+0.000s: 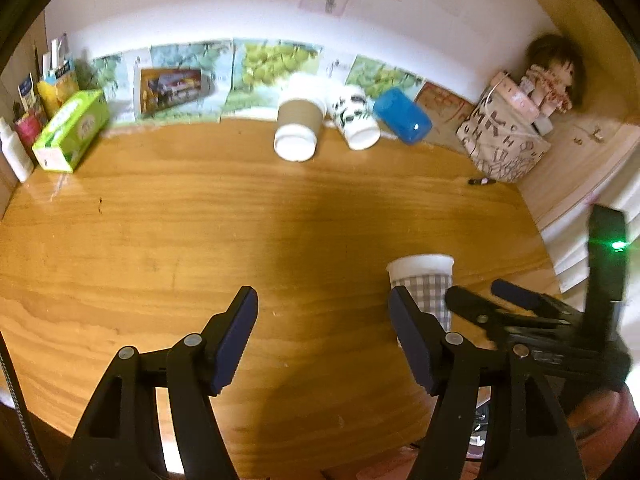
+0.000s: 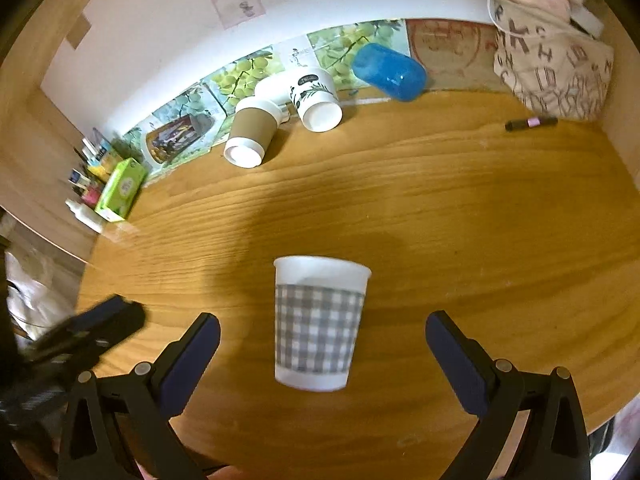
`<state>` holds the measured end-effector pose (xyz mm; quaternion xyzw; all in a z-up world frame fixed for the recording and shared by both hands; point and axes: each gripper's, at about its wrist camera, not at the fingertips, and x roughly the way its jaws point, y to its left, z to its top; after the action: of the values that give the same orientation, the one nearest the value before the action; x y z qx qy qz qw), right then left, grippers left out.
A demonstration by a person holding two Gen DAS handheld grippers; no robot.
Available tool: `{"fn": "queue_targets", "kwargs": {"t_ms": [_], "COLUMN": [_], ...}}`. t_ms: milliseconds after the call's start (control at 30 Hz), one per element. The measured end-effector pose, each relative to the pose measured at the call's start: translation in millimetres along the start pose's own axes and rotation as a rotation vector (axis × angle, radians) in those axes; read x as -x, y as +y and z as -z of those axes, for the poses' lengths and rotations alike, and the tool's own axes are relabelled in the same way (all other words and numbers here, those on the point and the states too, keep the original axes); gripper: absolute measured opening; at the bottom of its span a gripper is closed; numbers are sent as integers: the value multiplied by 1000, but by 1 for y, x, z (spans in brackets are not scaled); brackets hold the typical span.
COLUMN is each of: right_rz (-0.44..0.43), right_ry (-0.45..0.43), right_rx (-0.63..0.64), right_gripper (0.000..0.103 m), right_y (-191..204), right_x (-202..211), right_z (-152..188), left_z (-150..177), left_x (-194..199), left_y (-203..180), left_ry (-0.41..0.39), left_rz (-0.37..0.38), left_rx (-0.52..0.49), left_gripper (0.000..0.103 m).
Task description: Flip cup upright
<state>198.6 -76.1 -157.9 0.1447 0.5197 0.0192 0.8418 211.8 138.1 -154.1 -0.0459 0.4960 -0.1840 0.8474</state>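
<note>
Both claws stand wide apart, ours at right [image 2: 322, 354] flanking the cup [image 2: 320, 322] without touching, the left [image 1: 322, 336] beside it, holding nothing. On the tabletop [image 2: 460, 216] near its front edge, the cup looks upright, wide rim up; we judge the flip done.

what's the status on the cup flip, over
Both grippers open, left gripper off to the side, right gripper lined up on it. Checked cup stands upright, ungripped. Nothing between.
</note>
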Motion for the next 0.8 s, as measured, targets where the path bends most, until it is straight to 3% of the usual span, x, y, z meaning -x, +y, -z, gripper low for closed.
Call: {"fn": "queue_targets", "kwargs": {"t_ms": [367,567,700,800], "right_rz": [68,69,59,59], "right_ry": [26,42,58,44], "right_rx": [-35,-28,-29,-27], "right_gripper": [93,89,72,69], "right_y": [-3,4,9,14], "right_x": [-38,-52,-59,-59], "right_z": [-9,-12,-13,-14], "left_z": [-14,-18,-19,-19], "left_x": [21,19,19,22], "left_y": [13,14,18,24], "left_ry": [-101,-92,-81,-87], "left_rz": [62,52,48,42], "left_rx": [-77,-116,-124,-121], "left_gripper": [72,72,72,72]}}
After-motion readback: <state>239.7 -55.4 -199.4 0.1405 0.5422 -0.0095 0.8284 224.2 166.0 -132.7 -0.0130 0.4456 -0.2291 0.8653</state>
